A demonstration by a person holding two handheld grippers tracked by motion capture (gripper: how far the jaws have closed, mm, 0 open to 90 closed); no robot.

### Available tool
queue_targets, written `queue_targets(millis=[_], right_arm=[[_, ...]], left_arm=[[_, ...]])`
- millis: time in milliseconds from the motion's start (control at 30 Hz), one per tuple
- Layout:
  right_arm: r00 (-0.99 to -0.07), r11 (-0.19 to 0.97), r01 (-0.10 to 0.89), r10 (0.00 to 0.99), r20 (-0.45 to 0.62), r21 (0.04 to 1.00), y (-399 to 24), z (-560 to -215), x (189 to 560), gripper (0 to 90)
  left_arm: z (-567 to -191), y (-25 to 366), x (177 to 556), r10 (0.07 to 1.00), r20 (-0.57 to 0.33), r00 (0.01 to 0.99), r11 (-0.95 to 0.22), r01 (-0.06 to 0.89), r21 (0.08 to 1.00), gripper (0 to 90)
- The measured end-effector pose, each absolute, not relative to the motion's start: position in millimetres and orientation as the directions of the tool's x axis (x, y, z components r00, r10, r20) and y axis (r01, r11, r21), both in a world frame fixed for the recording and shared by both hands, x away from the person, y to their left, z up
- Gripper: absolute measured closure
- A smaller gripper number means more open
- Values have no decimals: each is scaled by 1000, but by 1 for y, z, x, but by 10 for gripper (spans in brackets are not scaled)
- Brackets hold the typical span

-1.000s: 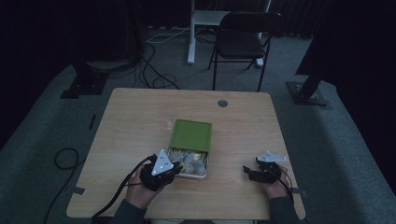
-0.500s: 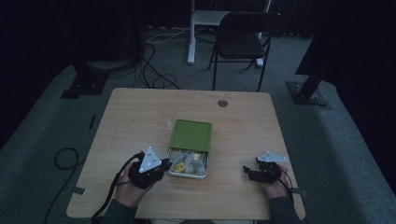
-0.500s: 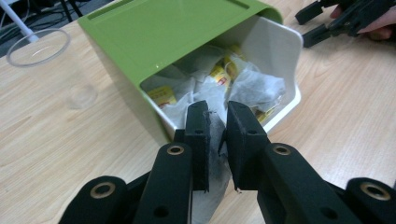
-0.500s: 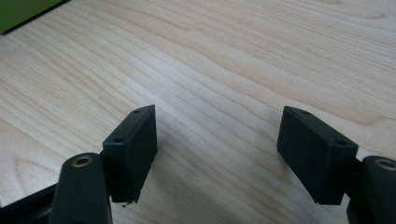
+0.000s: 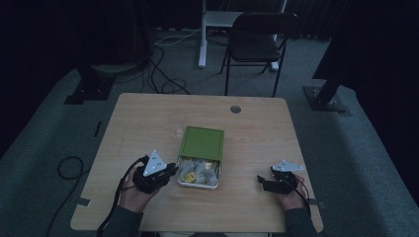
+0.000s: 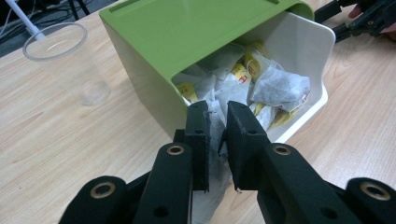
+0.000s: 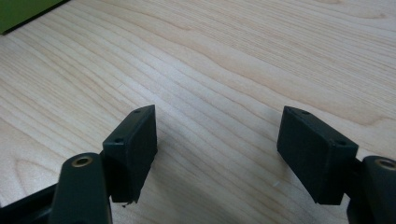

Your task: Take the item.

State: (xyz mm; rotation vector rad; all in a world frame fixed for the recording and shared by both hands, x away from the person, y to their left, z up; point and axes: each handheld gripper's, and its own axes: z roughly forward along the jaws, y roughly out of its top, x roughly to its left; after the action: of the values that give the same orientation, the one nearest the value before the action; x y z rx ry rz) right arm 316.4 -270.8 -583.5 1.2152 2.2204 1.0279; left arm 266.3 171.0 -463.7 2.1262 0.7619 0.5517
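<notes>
Left gripper [image 6: 217, 122] has its fingers clamped on a tea bag [image 6: 212, 140], dragging it out of the box [image 6: 154, 93]; right gripper [image 7: 217, 149] idles with fingers apart over the desk [image 7: 233, 56].

I'm seeing a dim rm: grey carpet floor [image 5: 44, 148], black folding chair [image 5: 259, 42] behind wood table [image 5: 148, 118], cables [image 5: 165, 81] on floor.
</notes>
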Motion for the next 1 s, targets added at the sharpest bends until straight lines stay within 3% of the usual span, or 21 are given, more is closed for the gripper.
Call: queue_targets(millis=[1000], right_arm=[[-538, 350, 543, 843, -3, 763, -271, -583, 316, 282]], left_arm=[[-435, 195, 299, 692, 91, 716, -447, 326, 833, 802]])
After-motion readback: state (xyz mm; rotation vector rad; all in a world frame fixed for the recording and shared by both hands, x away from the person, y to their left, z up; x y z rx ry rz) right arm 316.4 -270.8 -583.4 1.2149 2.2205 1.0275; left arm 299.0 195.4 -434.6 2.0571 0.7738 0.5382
